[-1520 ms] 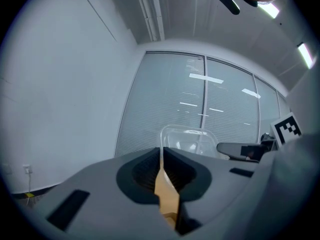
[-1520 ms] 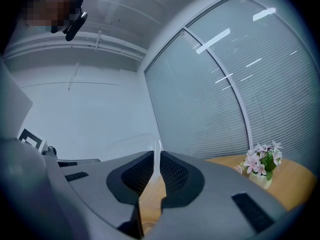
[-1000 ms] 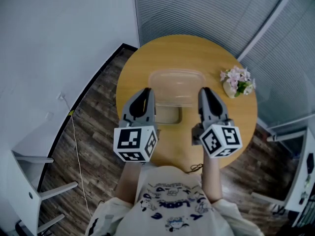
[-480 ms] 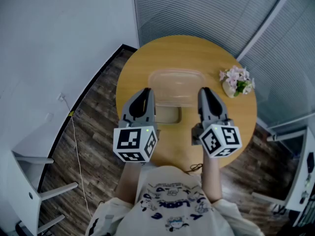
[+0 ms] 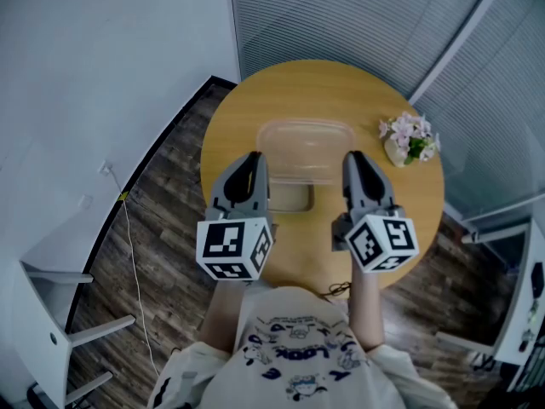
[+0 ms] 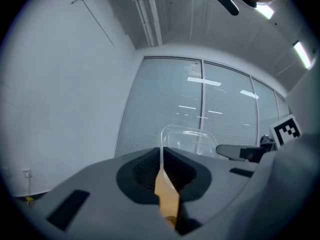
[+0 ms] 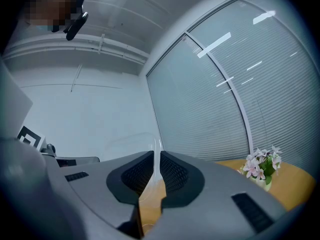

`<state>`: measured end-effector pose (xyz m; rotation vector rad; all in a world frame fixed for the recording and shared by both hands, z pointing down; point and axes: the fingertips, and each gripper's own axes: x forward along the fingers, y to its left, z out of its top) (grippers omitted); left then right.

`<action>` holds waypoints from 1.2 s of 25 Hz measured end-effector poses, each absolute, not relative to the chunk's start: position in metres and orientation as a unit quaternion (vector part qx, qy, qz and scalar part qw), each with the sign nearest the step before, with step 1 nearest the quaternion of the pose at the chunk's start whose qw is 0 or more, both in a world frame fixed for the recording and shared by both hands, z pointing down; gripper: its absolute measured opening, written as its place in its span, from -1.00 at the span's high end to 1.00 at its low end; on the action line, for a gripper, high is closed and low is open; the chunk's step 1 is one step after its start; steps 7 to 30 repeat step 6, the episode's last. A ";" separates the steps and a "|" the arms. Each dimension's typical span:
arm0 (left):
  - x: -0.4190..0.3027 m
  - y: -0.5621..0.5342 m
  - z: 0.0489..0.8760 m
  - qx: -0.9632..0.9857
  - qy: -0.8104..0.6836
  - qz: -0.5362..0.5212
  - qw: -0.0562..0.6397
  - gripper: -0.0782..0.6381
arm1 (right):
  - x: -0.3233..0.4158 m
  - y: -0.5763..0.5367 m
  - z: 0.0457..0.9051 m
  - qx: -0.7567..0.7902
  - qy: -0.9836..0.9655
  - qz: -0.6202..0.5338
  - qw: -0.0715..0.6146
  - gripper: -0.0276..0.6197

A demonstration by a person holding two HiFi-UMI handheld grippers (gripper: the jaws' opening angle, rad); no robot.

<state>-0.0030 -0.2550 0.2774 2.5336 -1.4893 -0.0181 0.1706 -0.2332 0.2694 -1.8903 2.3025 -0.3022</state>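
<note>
Two tongs share one load in the head view: the left tongs (image 5: 248, 164) and the right tongs (image 5: 357, 164) each grip an opposite side of a clear plastic container (image 5: 306, 146), which sits between them over the middle of the round wooden worktop (image 5: 322, 88). A small pot of pink flowers (image 5: 410, 139) stands near the worktop's right edge, apart from the container. Dark wooden floor (image 5: 166, 203) shows around the worktop

The left gripper view looks along the left tongs (image 6: 161, 160), which are clenched on the container's thin rim. The rest of the clear plastic container (image 6: 188, 138) rises beyond them against the window blinds (image 6: 165, 104). The right tongs' marker cube (image 6: 287, 128) shows at the far right

The right gripper view shows the right tongs (image 7: 156, 165) pinched on the opposite rim, with the container's transparent body (image 7: 127, 145) spreading to the left. The flowers (image 7: 261, 167) stand on the worktop (image 7: 296, 180) to the right
</note>
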 end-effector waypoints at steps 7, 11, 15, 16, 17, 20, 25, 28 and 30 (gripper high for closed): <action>-0.005 -0.254 0.277 0.858 -0.504 -0.006 0.100 0.72 | 0.168 -0.231 0.270 -0.629 0.768 -0.100 0.073 0.79; -0.005 -0.254 0.277 0.858 -0.504 -0.006 0.100 0.72 | 0.168 -0.231 0.270 -0.629 0.768 -0.100 0.073 0.79; -0.005 -0.254 0.277 0.858 -0.504 -0.006 0.100 0.72 | 0.168 -0.231 0.270 -0.629 0.768 -0.100 0.073 0.79; -0.005 -0.254 0.277 0.858 -0.504 -0.006 0.100 0.72 | 0.168 -0.231 0.270 -0.629 0.768 -0.100 0.073 0.79; -0.005 -0.254 0.277 0.858 -0.504 -0.006 0.100 0.72 | 0.168 -0.231 0.270 -0.629 0.768 -0.100 0.073 0.79; -0.005 -0.254 0.277 0.858 -0.504 -0.006 0.100 0.72 | 0.168 -0.231 0.270 -0.629 0.768 -0.100 0.073 0.79; -0.005 -0.254 0.277 0.858 -0.504 -0.006 0.100 0.72 | 0.168 -0.231 0.270 -0.629 0.768 -0.100 0.073 0.79; -0.005 -0.254 0.277 0.858 -0.504 -0.006 0.100 0.72 | 0.168 -0.231 0.270 -0.629 0.768 -0.100 0.073 0.79; -0.005 -0.254 0.277 0.858 -0.504 -0.006 0.100 0.72 | 0.168 -0.231 0.270 -0.629 0.768 -0.100 0.073 0.79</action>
